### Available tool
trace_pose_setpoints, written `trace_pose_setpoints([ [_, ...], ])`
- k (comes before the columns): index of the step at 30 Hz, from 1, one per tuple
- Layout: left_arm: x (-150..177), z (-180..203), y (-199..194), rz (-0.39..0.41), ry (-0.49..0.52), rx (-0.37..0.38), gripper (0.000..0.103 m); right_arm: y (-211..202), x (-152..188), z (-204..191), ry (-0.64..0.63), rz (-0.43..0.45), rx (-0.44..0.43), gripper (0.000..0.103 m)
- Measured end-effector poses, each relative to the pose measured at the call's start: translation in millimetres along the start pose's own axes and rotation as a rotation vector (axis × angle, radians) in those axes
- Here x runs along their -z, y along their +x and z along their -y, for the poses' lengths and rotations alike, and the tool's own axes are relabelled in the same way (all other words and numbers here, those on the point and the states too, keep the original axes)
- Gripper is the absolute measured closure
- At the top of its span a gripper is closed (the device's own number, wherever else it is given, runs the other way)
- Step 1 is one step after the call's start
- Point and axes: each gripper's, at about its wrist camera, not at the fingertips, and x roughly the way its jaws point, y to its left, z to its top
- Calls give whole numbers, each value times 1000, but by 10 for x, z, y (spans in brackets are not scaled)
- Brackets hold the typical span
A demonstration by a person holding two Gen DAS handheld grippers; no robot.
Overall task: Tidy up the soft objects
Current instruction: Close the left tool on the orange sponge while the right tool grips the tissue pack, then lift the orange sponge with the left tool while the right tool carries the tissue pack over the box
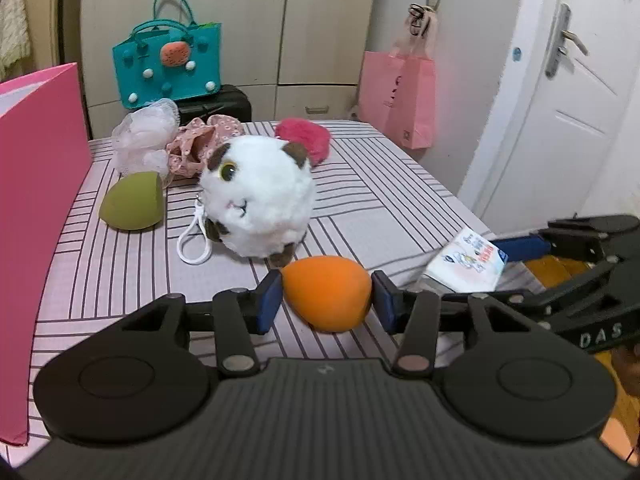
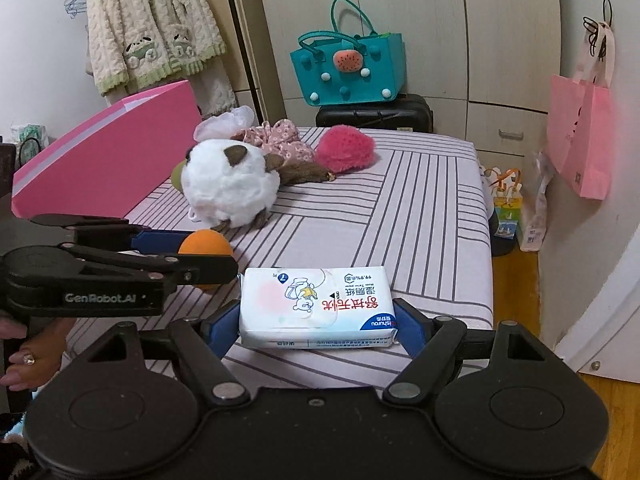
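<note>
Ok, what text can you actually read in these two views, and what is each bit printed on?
"GenRobot.AI": on the side of the left claw, seen in the right wrist view.
"DAS": partial letters on the right claw, in the left wrist view.
"99.9%": on the wet wipes pack, printed upside down.
Large red Chinese characters and the blue brand tab on that pack: too blurred to read reliably.

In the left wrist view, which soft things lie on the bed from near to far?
Orange egg-shaped sponge between the left claw's fingers → round white plush toy → pink floral fabric bundle and fluffy magenta pouf at the back.
</note>
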Motion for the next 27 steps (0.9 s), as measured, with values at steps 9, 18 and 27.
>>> trace_pose_setpoints([
  [9,30,-104,-443,-10,9,29,58,-154,75,-262,-46,-20,-7,20],
  [18,235,-358,-939,-90,31,41,58,-179,123,-705,-38,-114,-128,20],
  [27,248,-721,-1633,-161,59,35,58,-282,-74,-1231,-67,-166,-248,20],
])
